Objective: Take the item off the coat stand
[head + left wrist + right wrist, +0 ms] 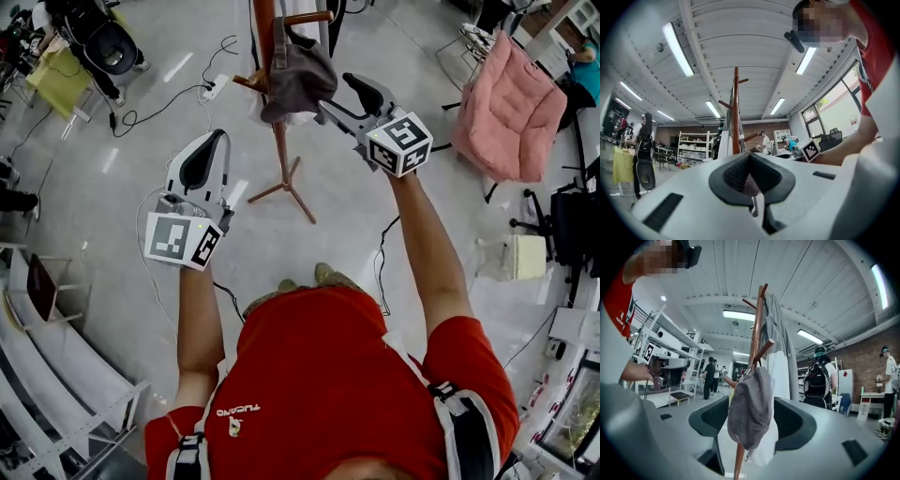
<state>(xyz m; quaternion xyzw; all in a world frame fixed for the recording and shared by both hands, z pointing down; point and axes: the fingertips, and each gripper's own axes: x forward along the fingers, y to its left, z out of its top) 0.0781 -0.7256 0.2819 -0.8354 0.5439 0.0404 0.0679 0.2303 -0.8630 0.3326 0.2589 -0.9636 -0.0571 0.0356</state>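
A grey cap (300, 80) hangs from a peg of the wooden coat stand (279, 141) at the top middle of the head view. My right gripper (342, 98) is raised against the cap's right side. In the right gripper view the cap (751, 408) hangs between the two wide-apart pads of that gripper (752, 420), and neither pad presses on it. Higher on the stand (757, 333) hang a grey garment (776, 324) and a white one (780, 366). My left gripper (208, 155) is held lower and left of the stand, its pads (736, 173) closed together on nothing.
A pink padded chair (511, 98) stands at the right. Cables (169, 103) and a power strip (214, 87) lie on the floor left of the stand's feet (286, 187). White shelving (56, 366) runs along the lower left. People (818, 380) stand in the background.
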